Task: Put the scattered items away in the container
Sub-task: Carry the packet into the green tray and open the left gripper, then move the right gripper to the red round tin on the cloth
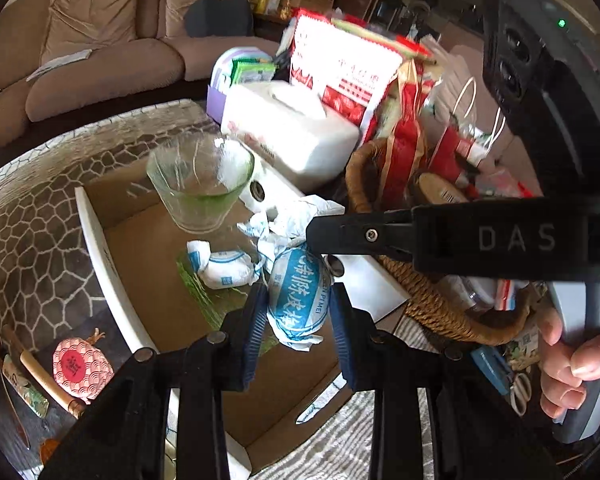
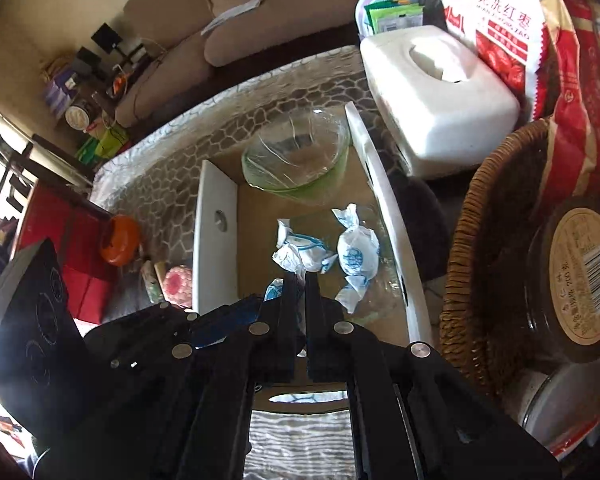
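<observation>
In the left wrist view my left gripper (image 1: 298,300) is shut on a blue-and-white wrapped candy (image 1: 296,312), held above the cardboard box with white walls (image 1: 100,240). My right gripper (image 2: 300,276) is shut, its tips pinching the twisted wrapper end of a second candy (image 2: 298,250). Its black finger (image 1: 340,232) reaches in from the right, beside a crumpled wrapper (image 1: 288,220). Another candy (image 2: 358,256) lies on the box floor (image 2: 256,220), as does one candy (image 1: 224,270) in the left wrist view. A glass bowl (image 1: 200,184) (image 2: 296,160) stands at the box's far end.
A wicker basket (image 1: 432,300) (image 2: 480,240) with red snack bags and a labelled jar (image 2: 580,280) stands right of the box. A white tissue box (image 1: 292,128) (image 2: 436,92) sits behind. A round red-patterned packet (image 1: 82,368) lies left of it. A hand (image 1: 572,364) grips the right gripper's handle.
</observation>
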Demonstrator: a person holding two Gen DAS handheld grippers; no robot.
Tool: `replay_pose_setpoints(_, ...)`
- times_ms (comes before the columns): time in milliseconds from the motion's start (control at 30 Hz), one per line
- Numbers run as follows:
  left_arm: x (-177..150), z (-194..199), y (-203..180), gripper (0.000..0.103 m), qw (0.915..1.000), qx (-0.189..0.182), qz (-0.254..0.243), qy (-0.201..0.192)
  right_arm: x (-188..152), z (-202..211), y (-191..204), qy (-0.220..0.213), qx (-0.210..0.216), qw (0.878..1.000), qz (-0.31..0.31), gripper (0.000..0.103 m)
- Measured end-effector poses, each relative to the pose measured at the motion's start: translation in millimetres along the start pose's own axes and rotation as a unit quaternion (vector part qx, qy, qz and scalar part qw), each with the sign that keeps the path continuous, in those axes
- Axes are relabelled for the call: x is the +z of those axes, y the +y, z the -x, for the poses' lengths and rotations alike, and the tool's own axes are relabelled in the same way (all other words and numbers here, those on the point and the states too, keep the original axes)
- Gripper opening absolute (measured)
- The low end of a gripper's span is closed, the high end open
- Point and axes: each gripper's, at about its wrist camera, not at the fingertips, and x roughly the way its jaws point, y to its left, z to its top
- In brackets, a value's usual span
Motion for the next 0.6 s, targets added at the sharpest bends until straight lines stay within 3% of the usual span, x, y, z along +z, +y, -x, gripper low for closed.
replay_pose_setpoints(100,3,-23,4,0.032,0.9987,0.005,0.001,0.050,-3,-7,-2,0.002,-0.016,1.000,0.016,0.004)
replay_pose_setpoints(333,6,-50,22,0.030,0.9939,0.044,0.028,0.097,0,-15,-12,0.005,-0.025,1.000,0.017,0.006)
replay_pose_setpoints(500,4,-53,20,0.029,0.9913,0.063,0.016,0.114,-1,-12,-11,-0.007,-0.024,1.000,0.016,0.008)
replay_pose_setpoints(600,4,-38,22,0.029,0.9941,0.033,0.029,0.100,-3,-5,-12,-0.016,-0.018,1.000,0.010,0.009)
